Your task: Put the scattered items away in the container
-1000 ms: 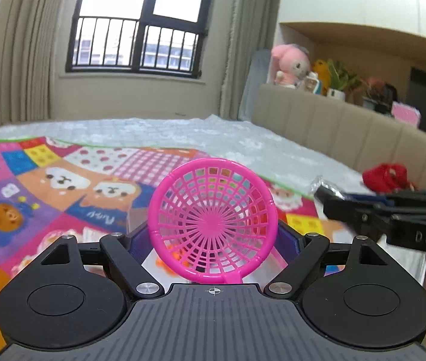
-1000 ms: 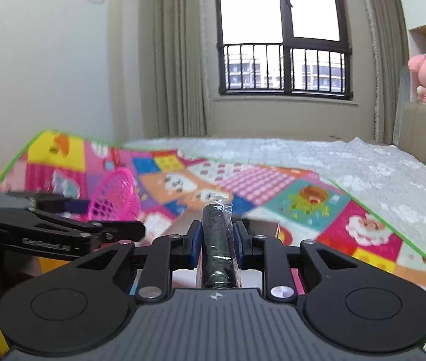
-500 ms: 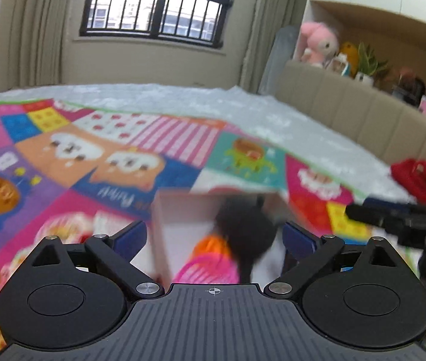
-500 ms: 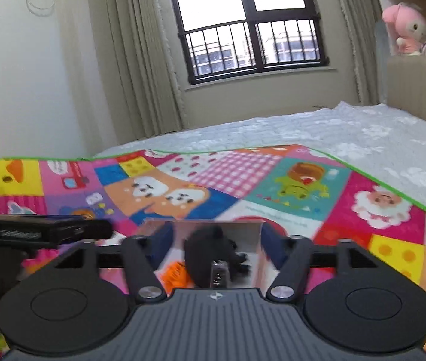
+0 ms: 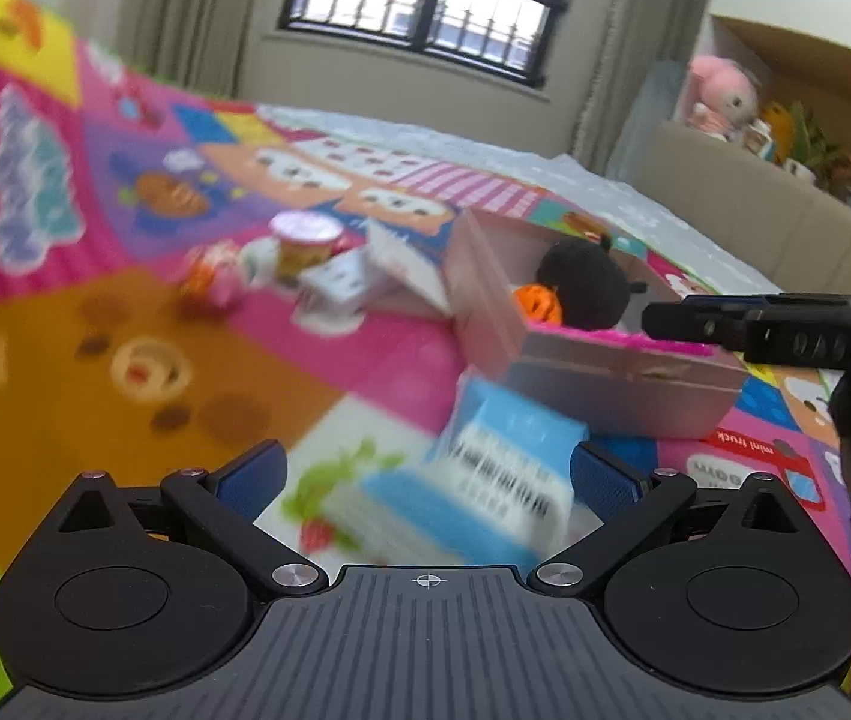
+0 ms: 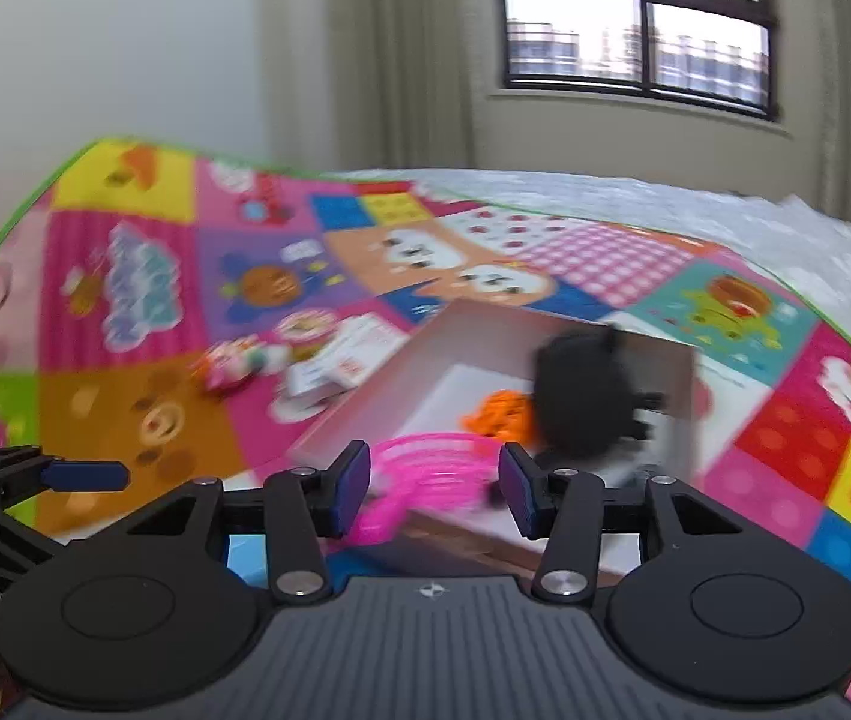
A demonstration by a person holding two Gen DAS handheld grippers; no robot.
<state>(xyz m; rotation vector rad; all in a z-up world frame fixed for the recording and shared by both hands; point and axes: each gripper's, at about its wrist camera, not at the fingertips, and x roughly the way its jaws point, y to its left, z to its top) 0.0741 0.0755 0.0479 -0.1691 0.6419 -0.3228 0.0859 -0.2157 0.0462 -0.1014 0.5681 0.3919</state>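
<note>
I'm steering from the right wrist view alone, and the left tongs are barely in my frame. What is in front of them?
Observer: A blue carton with a barcode lies on the play mat, just in front of the box and between the left tongs. Their jaws are opening, and the pads are clear of the carton.
Operator: The loose things beside the box are a smear for me. Is one of them a cup?
Observer: Yes. A small cup stands upright with its lid on, next to the white packets and left of the box.
</note>
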